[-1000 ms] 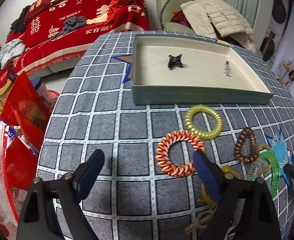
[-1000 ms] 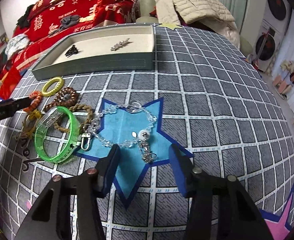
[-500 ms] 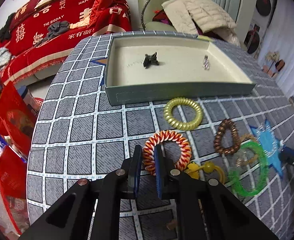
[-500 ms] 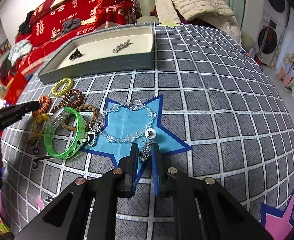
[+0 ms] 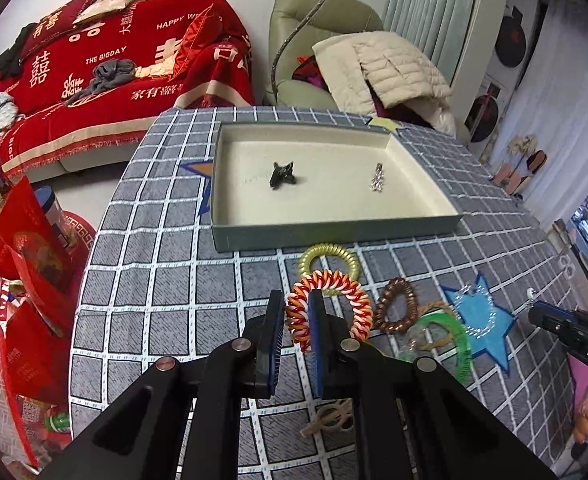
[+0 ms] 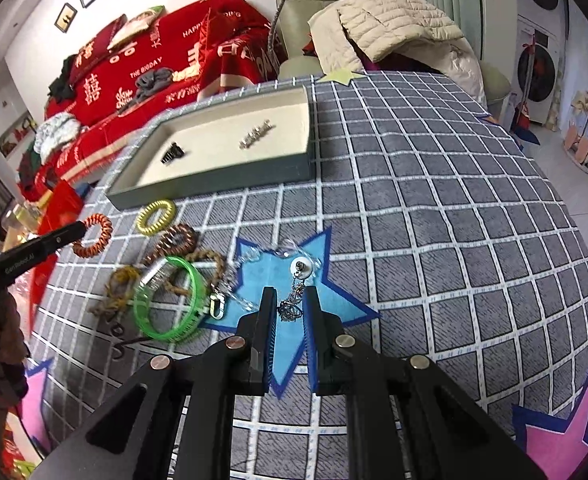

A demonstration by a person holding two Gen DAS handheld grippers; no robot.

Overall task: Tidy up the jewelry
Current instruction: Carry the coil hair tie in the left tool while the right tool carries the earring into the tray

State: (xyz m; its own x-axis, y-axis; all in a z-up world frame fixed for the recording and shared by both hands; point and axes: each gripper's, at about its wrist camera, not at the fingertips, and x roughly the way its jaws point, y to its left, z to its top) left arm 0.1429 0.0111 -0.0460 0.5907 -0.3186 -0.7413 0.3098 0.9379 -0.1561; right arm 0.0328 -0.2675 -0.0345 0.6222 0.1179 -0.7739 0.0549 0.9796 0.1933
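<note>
Gripping the red-and-white coil bracelet (image 5: 328, 312) at lower centre, the left gripper (image 5: 297, 314) mirrors the right gripper (image 6: 290, 308), clamped on a silver charm (image 6: 291, 309).

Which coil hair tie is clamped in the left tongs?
The red-and-white coil tie, pinched by the left tongs. The yellow one and brown one lie free on the cloth.
</note>
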